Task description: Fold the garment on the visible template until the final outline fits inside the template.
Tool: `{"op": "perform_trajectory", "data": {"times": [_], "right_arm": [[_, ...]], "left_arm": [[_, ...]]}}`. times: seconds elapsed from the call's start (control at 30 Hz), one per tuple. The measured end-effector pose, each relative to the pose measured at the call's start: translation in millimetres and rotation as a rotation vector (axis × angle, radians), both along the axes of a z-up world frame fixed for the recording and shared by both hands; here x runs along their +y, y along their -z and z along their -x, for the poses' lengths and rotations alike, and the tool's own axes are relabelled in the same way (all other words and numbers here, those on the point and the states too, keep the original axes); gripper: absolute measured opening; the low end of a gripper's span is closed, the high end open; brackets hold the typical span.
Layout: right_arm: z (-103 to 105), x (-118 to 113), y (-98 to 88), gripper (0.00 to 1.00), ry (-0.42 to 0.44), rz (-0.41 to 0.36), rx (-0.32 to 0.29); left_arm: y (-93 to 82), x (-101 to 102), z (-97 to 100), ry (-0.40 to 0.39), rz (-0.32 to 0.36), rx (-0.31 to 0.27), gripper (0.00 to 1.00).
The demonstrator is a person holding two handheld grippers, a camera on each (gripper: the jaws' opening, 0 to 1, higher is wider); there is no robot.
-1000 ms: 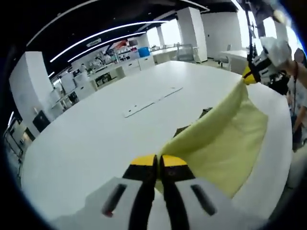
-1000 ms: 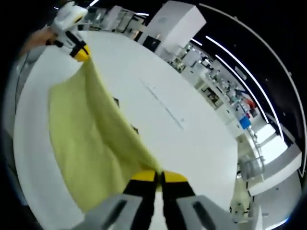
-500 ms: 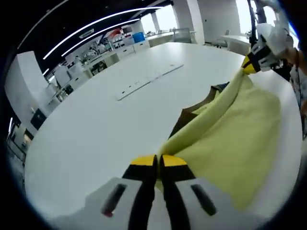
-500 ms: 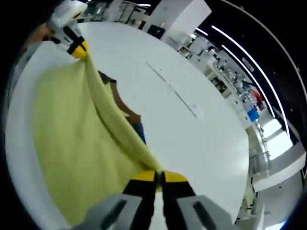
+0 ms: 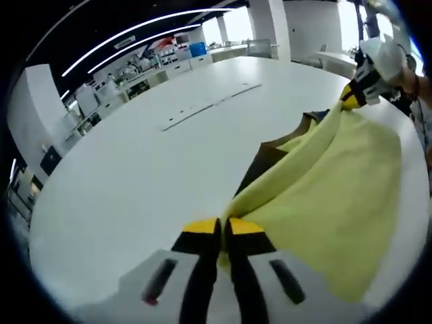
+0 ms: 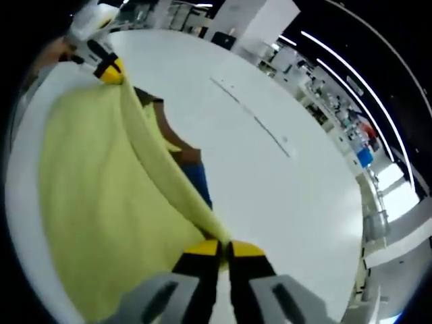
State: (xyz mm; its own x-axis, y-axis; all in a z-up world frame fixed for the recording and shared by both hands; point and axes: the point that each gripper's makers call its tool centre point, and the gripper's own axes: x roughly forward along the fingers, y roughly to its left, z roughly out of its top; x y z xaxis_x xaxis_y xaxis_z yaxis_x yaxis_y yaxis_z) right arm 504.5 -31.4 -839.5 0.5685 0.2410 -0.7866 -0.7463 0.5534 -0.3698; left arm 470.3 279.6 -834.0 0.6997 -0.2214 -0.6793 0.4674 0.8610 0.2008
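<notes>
A pale yellow garment (image 5: 331,182) hangs stretched between my two grippers above a white table (image 5: 135,169). My left gripper (image 5: 221,233) is shut on one corner of its upper edge. The right gripper (image 5: 351,102) shows at the far right of the left gripper view, pinching the other corner. In the right gripper view my right gripper (image 6: 223,251) is shut on the garment (image 6: 101,196), and the left gripper (image 6: 111,69) holds the far corner at top left. Behind the raised edge lies a brown template (image 5: 260,162) with a blue patch (image 6: 199,181).
A long thin seam or strip (image 5: 209,108) runs across the table beyond the cloth. Shelves and desks (image 5: 135,74) stand far behind the table. A person's hand (image 5: 408,67) holds the right gripper at the edge of the left gripper view.
Both grippers have carried the garment's edge forward and lower over the table. More of the brown and blue template now shows behind the cloth.
</notes>
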Motion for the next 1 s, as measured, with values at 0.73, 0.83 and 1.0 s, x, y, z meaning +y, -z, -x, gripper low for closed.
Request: {"op": "perform_trajectory", "data": {"times": [0.73,0.83,1.0], "right_arm": [[15.9,-0.5,-16.7,0.25,0.0,-0.136,-0.037],[13.4,0.8,-8.9,0.24,-0.022,-0.11,-0.029],[7.1,1.5,-6.1,0.21,-0.02,-0.104,-0.048]], "left_arm": [[-21.6,15.5,17.5,0.118,-0.162,-0.129,0.07],[-11.7,11.2,23.3,0.167,-0.18,-0.107,0.08],[-3.3,15.3,17.9,0.208,-0.288,-0.119,0.09]]}}
